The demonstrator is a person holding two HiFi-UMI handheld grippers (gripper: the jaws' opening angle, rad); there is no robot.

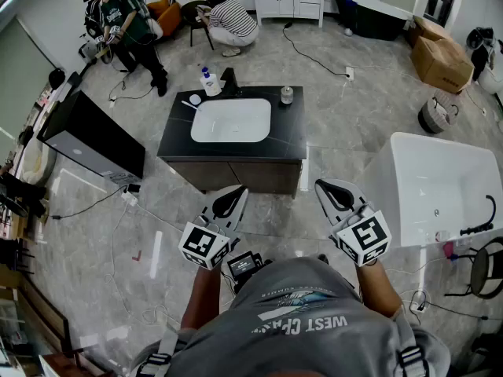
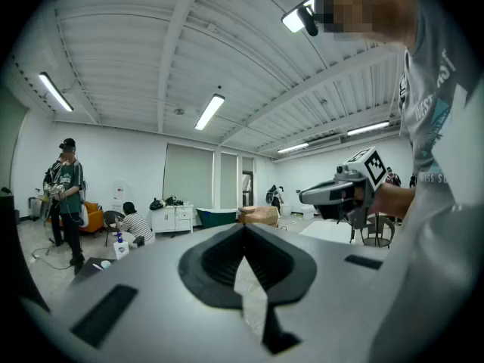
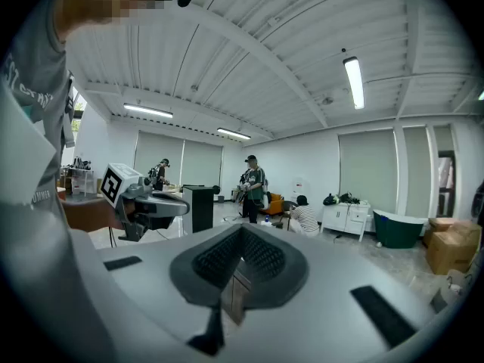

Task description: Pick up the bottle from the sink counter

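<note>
We held both grippers low in front of us, well short of the sink counter (image 1: 176, 136). The left gripper (image 1: 236, 195) had its jaws pressed together with nothing between them, and the right gripper (image 1: 326, 188) was likewise closed and empty. The bottle (image 1: 210, 82), white with a blue cap, stood upright at the counter's far left corner, just beyond the white basin (image 1: 232, 120) and beside a dark tap (image 1: 229, 81). A small jar (image 1: 287, 94) sat near the far right corner. Beyond the counter a standing person (image 1: 126, 22) and a crouching person (image 1: 229, 22) were in view.
</note>
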